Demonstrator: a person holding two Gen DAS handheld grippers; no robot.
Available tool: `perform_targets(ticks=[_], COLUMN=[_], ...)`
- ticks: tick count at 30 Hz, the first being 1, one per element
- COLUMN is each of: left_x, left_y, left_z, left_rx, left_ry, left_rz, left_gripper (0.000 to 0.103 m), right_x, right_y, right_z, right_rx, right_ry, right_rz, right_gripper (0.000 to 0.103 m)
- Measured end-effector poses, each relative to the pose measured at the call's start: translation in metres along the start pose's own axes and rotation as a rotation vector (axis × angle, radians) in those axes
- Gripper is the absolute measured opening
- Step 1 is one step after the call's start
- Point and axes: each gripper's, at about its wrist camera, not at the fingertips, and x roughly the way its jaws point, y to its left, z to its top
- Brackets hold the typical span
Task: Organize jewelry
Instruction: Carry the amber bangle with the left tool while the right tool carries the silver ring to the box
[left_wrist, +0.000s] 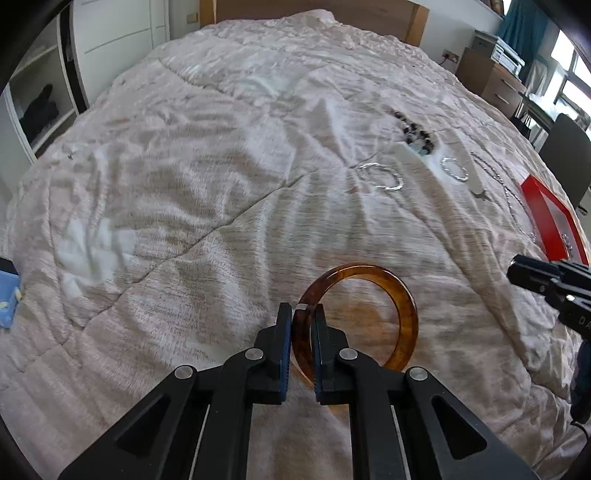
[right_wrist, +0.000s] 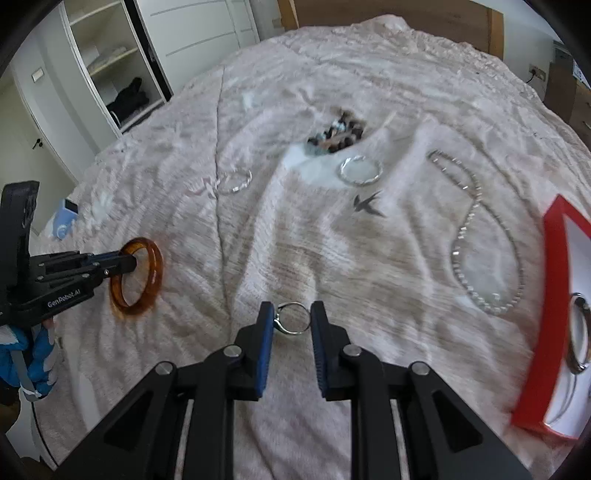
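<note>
Right wrist view, "GenRobot.AI" on left gripper (right_wrist: 135, 260) clamping amber bangle (right_wrist: 142, 277), right gripper (right_wrist: 291, 317) pinching silver ring (right_wrist: 293, 318)

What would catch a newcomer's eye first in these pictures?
The amber bangle, clamped in the left hand-held gripper low over the bedspread. Next, the red box at the right edge, and the small silver ring between the right hand-held gripper's fingers.

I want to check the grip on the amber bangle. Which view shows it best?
The left wrist view: the amber bangle fills the foreground, its rim pinched in the left claw. The right wrist view shows the bangle smaller, side-on at the left edge, the claw's tip hiding the contact.
</note>
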Motion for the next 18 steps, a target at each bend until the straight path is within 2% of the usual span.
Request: perform_targets(ticks=[11, 14, 18], left_x=[-0.045, -0.056, -0.059], left_y=[-0.043, -0.069, -0.116], left_z=[0.009, 0.018, 0.036], left_rx=[0.074, 0.101, 0.145], left_ry=[-0.047, -0.069, -0.082], left_rz=[0.035, 0.013, -0.053], left_gripper=[0.010, 0.010, 0.010], right_x=[-0.074, -0.094, -0.125], right_y=[-0.029, -0.046, -0.085], right_z=[-0.016, -0.021, -0.031], right_rx=[0.045, 0.064, 0.109], right_ry=[-0.102, -0.125, -0.160], right_rz=[-0.040, -0.064, -0.117], right_gripper=[0.019, 0.019, 0.019])
